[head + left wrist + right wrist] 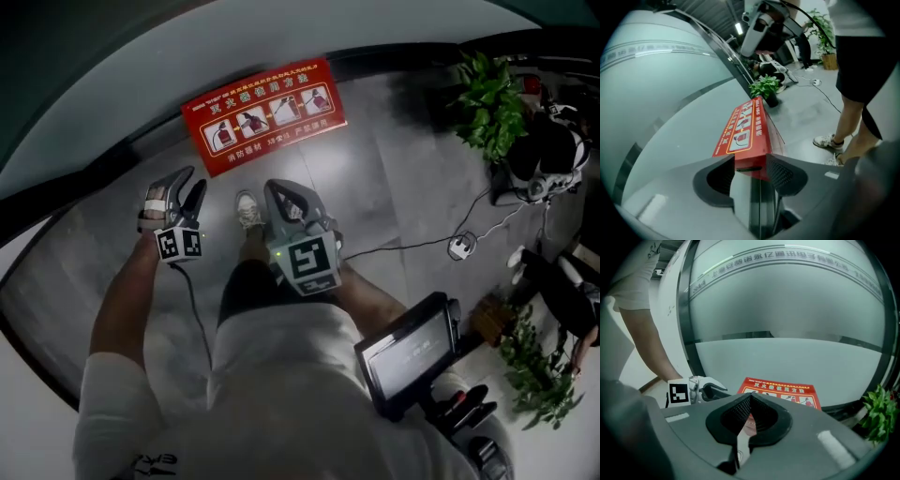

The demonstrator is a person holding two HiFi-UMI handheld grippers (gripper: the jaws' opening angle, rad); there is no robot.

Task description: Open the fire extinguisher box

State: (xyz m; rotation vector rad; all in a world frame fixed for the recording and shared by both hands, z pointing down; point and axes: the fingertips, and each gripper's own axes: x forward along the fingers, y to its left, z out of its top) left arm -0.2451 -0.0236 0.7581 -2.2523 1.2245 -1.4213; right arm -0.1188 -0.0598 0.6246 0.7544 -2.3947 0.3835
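While the red fire extinguisher box [264, 114] stands on the floor [394, 178] against the frosted glass wall [234, 47], both grippers hover near it: the left gripper [192, 180] has its jaws spread and empty, the right gripper [279, 190] has them pressed together.

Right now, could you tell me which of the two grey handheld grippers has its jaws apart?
The left gripper: its jaws stand apart before the red fire extinguisher box; the right gripper is shut.

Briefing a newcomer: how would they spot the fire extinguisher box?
Follow the frosted glass wall down to the grey floor. The fire extinguisher box sits at its foot, left of a potted plant: the only red box there, its top printed with instruction pictures.
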